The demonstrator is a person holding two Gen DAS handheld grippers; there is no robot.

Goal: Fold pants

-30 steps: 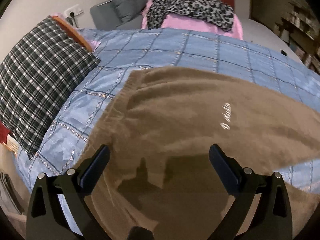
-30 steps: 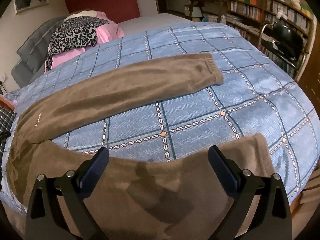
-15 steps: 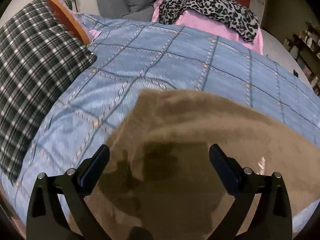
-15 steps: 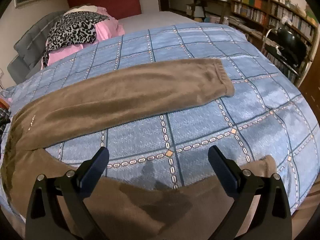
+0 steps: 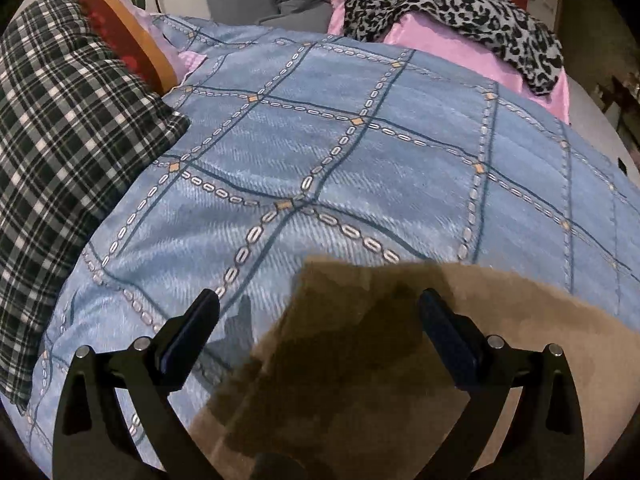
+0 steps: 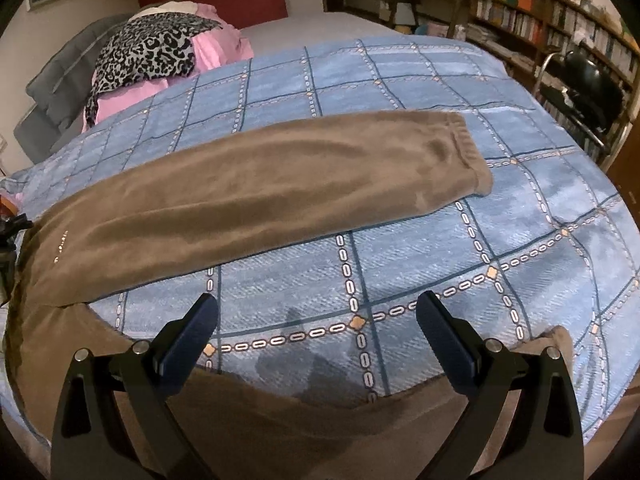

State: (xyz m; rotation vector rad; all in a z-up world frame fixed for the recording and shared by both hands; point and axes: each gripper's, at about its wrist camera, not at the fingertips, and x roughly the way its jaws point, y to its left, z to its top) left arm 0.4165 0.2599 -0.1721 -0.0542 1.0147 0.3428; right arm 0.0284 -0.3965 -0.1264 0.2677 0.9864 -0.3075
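Observation:
Brown fleece pants (image 6: 256, 200) lie spread on a blue checked bedspread (image 6: 400, 80). One leg stretches across the bed to its cuff at the right; the other leg (image 6: 280, 432) lies along the near edge. My right gripper (image 6: 316, 328) is open and empty above the bedspread between the two legs. In the left wrist view, the pants' waist corner (image 5: 360, 320) sits between the fingers of my open left gripper (image 5: 316, 328), which hovers over it without holding it.
A plaid pillow (image 5: 60, 152) lies at the left. A pink and leopard-print pile (image 5: 460, 8) sits at the far side of the bed. Bookshelves (image 6: 540, 28) and a black chair (image 6: 580, 84) stand to the right.
Both grippers have moved forward over the bed. The left one has passed from over the pants' seat toward the waist corner; the right one from over the near leg to bare bedspread.

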